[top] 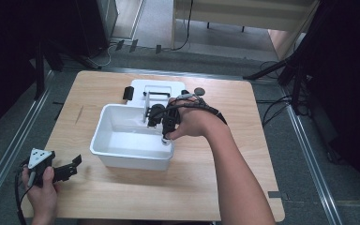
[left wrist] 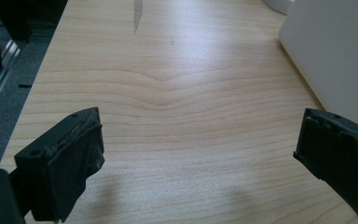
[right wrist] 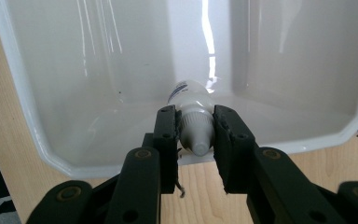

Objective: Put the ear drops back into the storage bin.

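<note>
Right gripper [right wrist: 195,135] clamps bottle [right wrist: 193,109], cap toward camera, over tub [right wrist: 23,93].

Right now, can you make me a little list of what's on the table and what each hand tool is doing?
table: wooden
tub: white, on the table
bottle: small, white, capped end held, body over the tub
right gripper: shut on the bottle at the tub's rim
left gripper: open, over bare table beside the tub
behind tub: a white stand with black parts

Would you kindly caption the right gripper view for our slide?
Right hand-held gripper clamps a small white bottle by its cap over the white tub.
</note>
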